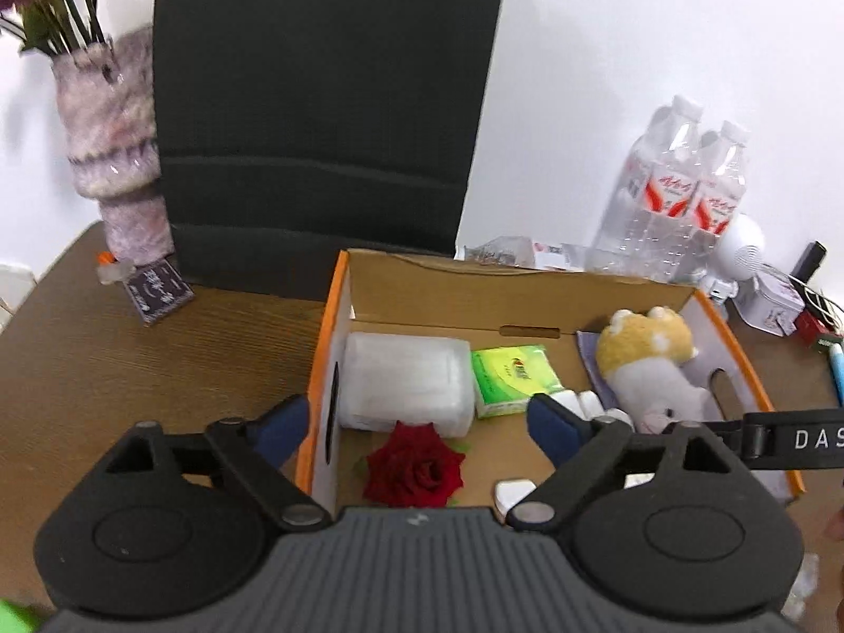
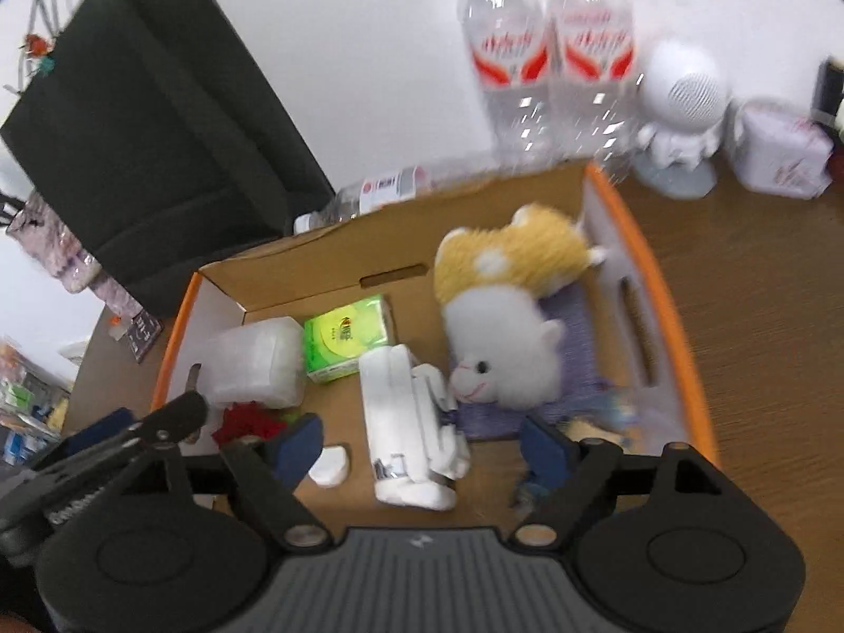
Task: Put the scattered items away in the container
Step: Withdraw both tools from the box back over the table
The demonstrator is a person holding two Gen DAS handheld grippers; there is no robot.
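Holding a red rose (image 1: 415, 466), a green tissue pack (image 1: 514, 380), a frosted plastic case (image 1: 406, 380), a plush toy (image 1: 651, 369) and white rolled socks (image 2: 411, 432), the cardboard box (image 1: 475, 285) sits on the wooden table (image 1: 105, 369). Both grippers hover over it, released and empty: left gripper (image 1: 416, 422), right gripper (image 2: 422, 443). "DAS" reads on the right gripper's arm; bottle labels (image 1: 686, 200) are illegible.

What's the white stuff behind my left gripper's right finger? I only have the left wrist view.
Observer: A white rolled bundle, lying in the box beside the green tissue pack and near the plush toy.
Operator: Is the right gripper carrying anything?
Observer: No, the right gripper is open and empty over the box's near side.
Operator: Anything behind the box?
Observer: A clear bottle lies on its side behind the back wall.
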